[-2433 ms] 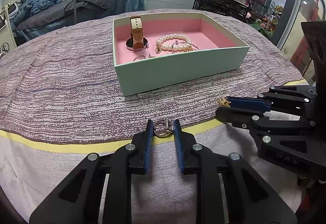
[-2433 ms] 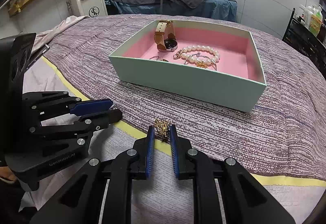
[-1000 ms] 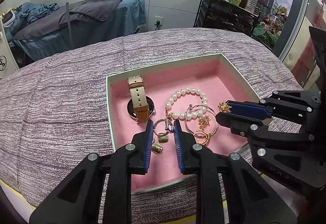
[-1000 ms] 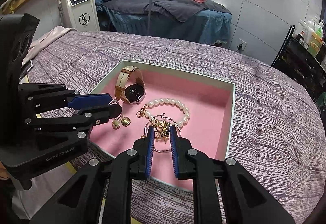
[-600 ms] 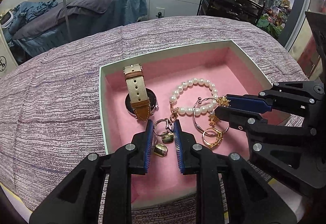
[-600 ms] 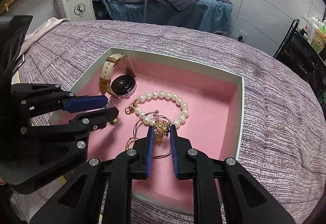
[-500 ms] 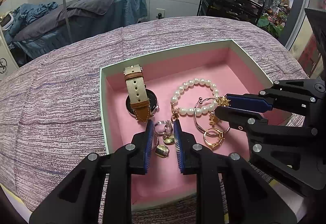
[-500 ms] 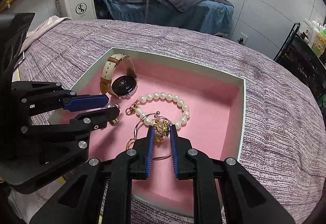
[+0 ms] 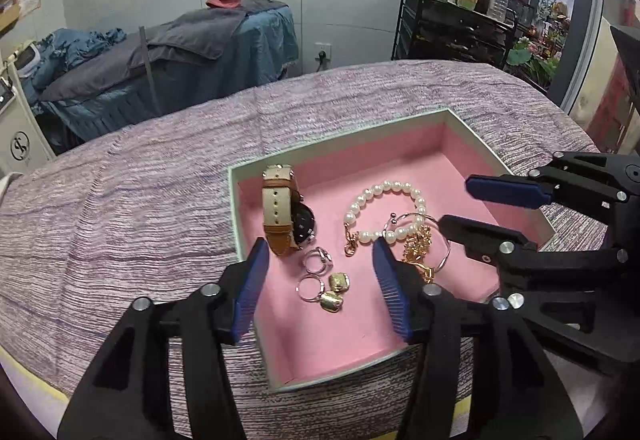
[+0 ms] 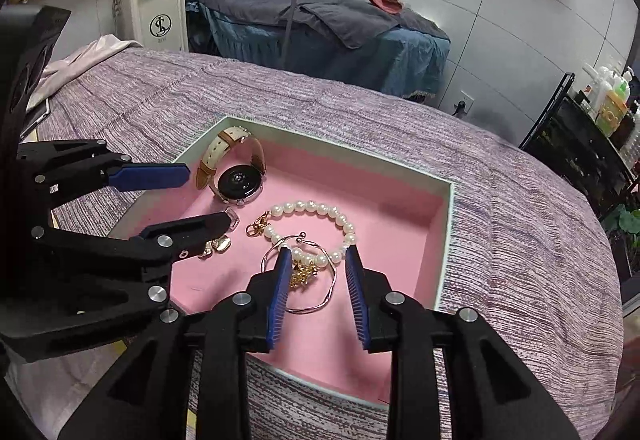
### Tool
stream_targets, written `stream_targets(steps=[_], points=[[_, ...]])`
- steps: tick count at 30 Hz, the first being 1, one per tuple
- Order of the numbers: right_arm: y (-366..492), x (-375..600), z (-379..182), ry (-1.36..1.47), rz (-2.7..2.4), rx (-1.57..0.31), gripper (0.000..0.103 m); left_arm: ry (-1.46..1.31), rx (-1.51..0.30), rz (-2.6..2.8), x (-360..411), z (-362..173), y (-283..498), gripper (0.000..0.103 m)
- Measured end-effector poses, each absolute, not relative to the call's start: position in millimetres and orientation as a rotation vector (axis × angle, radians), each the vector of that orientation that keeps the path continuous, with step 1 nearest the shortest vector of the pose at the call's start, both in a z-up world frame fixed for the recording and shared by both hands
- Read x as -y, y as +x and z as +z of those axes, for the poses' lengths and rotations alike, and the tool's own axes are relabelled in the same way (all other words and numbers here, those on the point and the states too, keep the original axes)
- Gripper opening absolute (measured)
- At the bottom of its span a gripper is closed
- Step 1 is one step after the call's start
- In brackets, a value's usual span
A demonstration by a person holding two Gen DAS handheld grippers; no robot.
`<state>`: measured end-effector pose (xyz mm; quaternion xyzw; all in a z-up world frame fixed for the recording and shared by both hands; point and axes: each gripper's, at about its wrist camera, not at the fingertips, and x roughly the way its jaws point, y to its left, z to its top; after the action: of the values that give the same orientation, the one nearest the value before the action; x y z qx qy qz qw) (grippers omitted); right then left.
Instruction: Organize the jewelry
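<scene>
Inside the pink-lined box (image 9: 504,176) on the purple-covered bed (image 9: 120,200), the watch (image 9: 286,218) lies by the left wall. The left gripper (image 9: 320,282), jaws spread and empty, hovers over silver rings (image 9: 316,264). The pearl bracelet (image 9: 384,212) sits mid-box; the right gripper (image 10: 318,294), likewise spread, hovers over gold charms (image 10: 302,272).

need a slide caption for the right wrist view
Both open grippers, right gripper and left gripper, hover over the pink-lined box holding a watch and pearl bracelet.
</scene>
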<state>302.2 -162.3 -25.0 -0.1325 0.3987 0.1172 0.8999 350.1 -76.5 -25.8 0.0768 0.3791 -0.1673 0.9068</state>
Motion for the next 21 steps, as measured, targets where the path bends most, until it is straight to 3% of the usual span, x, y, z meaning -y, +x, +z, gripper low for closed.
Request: stream_targets(steps=[2, 6, 8, 9, 21], points=[[290, 168, -15, -0.271, 0.21, -0.776, 0.049, 0.178, -0.705, -0.298, 68, -13, 335, 0.08], [258, 181, 4, -0.22, 0.142, -0.682, 0.069, 0.118, -0.588, -0.264, 44, 7, 298, 0.089], [238, 187, 12, -0.173, 0.126, -0.628, 0.091, 0.076, -0.534, -0.265, 32, 15, 273, 0.094], [224, 189, 15, -0.153, 0.114, -0.592, 0.094, 0.063, -0.508, -0.263, 26, 19, 259, 0.095], [55, 176, 25, -0.112, 0.077, -0.346, 0.096, -0.058, -0.298, -0.167, -22, 30, 63, 0.097]])
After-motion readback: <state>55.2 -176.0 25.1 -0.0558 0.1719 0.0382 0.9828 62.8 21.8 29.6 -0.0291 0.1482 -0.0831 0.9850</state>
